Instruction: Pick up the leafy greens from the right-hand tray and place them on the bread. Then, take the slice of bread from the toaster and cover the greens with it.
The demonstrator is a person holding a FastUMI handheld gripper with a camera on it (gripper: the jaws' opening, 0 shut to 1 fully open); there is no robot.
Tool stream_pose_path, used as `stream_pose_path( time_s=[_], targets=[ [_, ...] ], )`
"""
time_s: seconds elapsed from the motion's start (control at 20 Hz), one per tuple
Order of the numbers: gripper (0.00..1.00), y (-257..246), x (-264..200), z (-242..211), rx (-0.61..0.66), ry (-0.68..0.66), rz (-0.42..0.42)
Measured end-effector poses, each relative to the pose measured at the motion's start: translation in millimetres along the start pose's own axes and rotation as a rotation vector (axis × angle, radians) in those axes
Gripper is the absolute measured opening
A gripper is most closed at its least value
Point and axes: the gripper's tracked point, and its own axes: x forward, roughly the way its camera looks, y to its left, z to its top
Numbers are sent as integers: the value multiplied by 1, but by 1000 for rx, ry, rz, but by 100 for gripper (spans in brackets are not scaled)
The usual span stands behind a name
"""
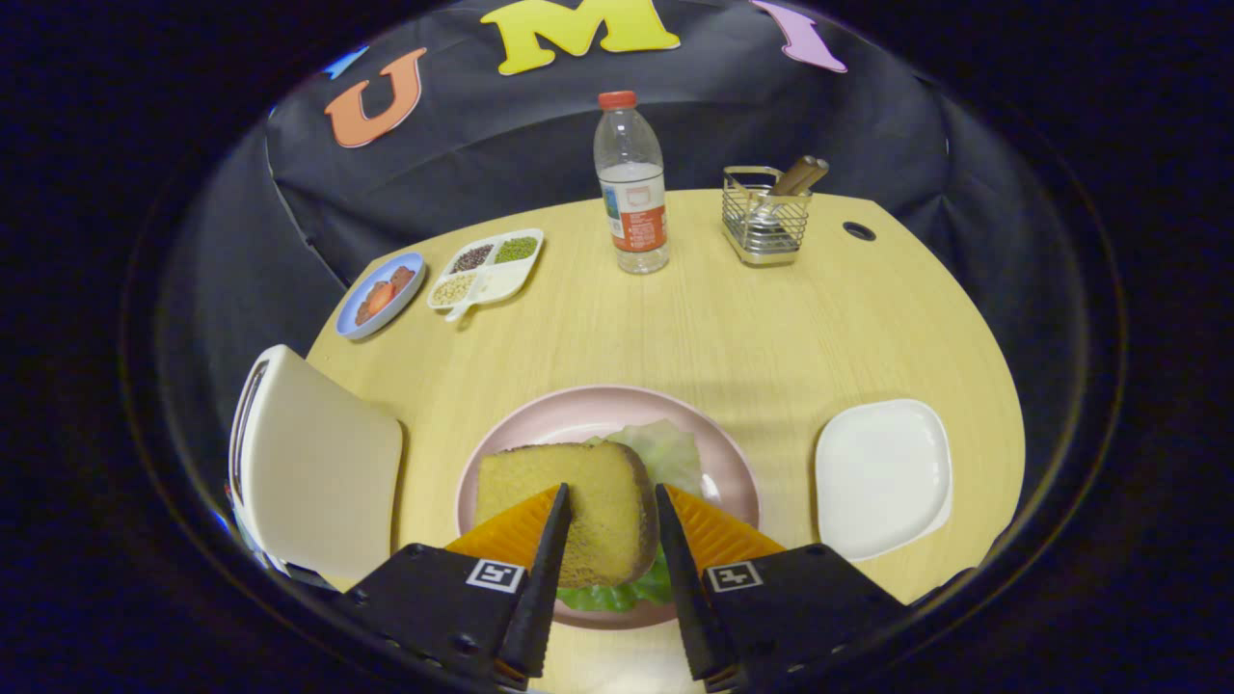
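Toasted bread [569, 511] between parted fingers [549, 549], atop greens [665, 453].

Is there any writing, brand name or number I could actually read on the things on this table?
Water bottle label: has print, too small and blurred to read.
Square markers on the gripper: black-and-white patterns, not words.
Toaster, pink plate, white tray: no writing visible.
The gripper is open around the bread.

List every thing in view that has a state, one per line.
Toasted bread slice: lying over the greens on the pink plate.
Leafy greens: under the bread, edges sticking out.
White square tray: empty.
White toaster: slot contents hidden.
Clear plastic bottle: upright, red cap on.
Gripper: jaws open, either side of the bread.
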Motion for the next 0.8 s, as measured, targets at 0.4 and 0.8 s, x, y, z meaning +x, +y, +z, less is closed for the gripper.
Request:
stream_pose_path(
  time_s=[0.4, 0.8],
  targets=[
    [79, -18, -9, -6, -78, -41, -99],
    [98, -4, -58, -6, -64, -177, -137]
  ],
)
